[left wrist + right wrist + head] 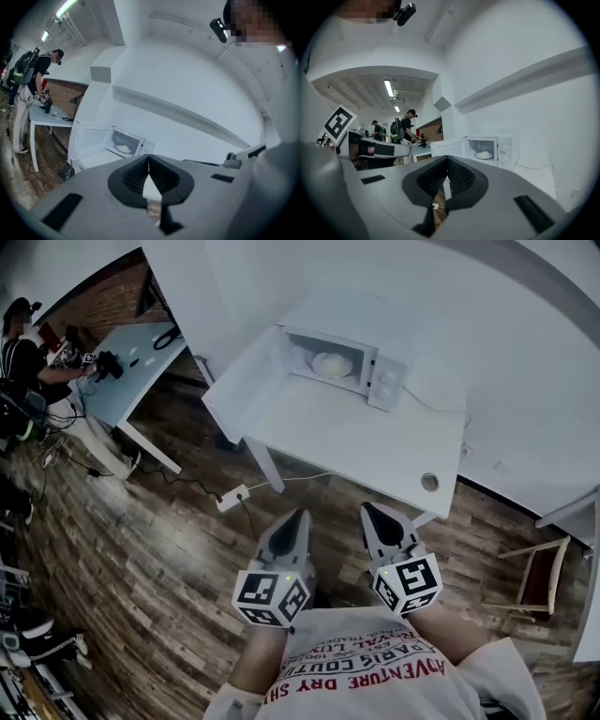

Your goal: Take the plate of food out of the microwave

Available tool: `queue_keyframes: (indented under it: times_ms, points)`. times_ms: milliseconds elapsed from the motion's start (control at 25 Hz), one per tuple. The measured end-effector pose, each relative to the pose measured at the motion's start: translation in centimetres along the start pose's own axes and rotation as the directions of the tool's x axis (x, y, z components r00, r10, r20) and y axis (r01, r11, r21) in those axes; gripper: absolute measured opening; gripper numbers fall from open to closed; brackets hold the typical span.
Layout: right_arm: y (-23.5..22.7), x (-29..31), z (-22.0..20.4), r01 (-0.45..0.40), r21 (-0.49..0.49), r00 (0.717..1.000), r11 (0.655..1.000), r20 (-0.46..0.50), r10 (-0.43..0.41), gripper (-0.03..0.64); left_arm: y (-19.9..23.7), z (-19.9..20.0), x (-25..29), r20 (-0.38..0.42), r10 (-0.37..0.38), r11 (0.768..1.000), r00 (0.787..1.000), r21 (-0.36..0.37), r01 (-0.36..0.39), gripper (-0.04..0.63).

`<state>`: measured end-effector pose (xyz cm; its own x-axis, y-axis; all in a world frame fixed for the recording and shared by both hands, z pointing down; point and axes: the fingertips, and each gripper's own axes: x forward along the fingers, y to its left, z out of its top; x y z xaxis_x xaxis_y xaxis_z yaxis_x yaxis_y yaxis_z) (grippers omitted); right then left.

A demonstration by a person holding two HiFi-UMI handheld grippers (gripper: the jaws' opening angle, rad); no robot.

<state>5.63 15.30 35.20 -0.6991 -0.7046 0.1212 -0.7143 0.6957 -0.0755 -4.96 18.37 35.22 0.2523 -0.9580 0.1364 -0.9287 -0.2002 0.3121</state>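
Observation:
The white microwave [345,360] stands at the back of a white table [356,442], its door [242,379] swung open to the left. Inside it sits a plate of pale food [331,364], which also shows in the left gripper view as the plate [123,148] and in the right gripper view as the plate [483,155]. My left gripper [296,517] and right gripper [371,511] hang side by side close to my body, over the floor and short of the table's front edge. Both are shut with nothing between the jaws, as the left gripper [148,159] and right gripper [447,160] show up close.
The table has a round cable hole [429,482] near its front right corner. A power strip [232,498] with cords lies on the wood floor below. A person [21,348] works at a second table [131,371] far left. A wooden chair [539,573] stands at right.

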Motion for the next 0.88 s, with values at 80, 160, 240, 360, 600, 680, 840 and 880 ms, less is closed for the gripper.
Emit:
queue_keyframes:
  times_ms: [80,160,240,360,600,680,840,880]
  points:
    - [-0.1,3.1,0.8,0.041,0.01,0.999,0.999,0.0,-0.041,0.009,2.8,1.5,1.9,-0.015,-0.03,1.0,0.999,0.007,0.03,0.006]
    - [-0.2,6.0,1.7,0.077,0.021,0.997,0.997,0.007,-0.077,0.011,5.2,2.9,4.0,-0.028,-0.061,0.998,0.998,0.022,0.062,0.006]
    - [-0.5,8.6,2.5,0.107,0.028,0.994,0.994,0.016,-0.108,0.01,7.1,4.3,6.0,-0.038,-0.096,0.995,0.995,0.036,0.098,0.006]
    - [-1.2,12.0,3.6,0.145,0.032,0.989,0.989,0.023,-0.146,0.01,9.2,5.9,8.9,-0.047,-0.139,0.989,0.989,0.049,0.141,0.006]
    - [-3.7,16.8,3.6,0.198,0.033,0.98,0.98,0.009,-0.198,0.009,12.0,6.2,13.9,-0.081,-0.178,0.983,0.981,0.034,0.181,0.006]
    - [-5.2,18.1,3.5,0.214,0.038,0.977,0.976,0.006,-0.214,0.01,12.6,5.8,16.0,-0.098,-0.184,0.982,0.978,0.027,0.188,0.006]
    - [-9.0,20.3,3.2,0.239,0.052,0.971,0.97,0.005,-0.24,0.01,13.1,5.4,20.6,-0.123,-0.194,0.98,0.973,0.016,0.198,0.006]
    - [-10.1,20.9,3.1,0.244,0.056,0.97,0.968,0.002,-0.244,0.009,13.0,5.4,21.9,-0.128,-0.197,0.979,0.972,0.017,0.201,0.006]
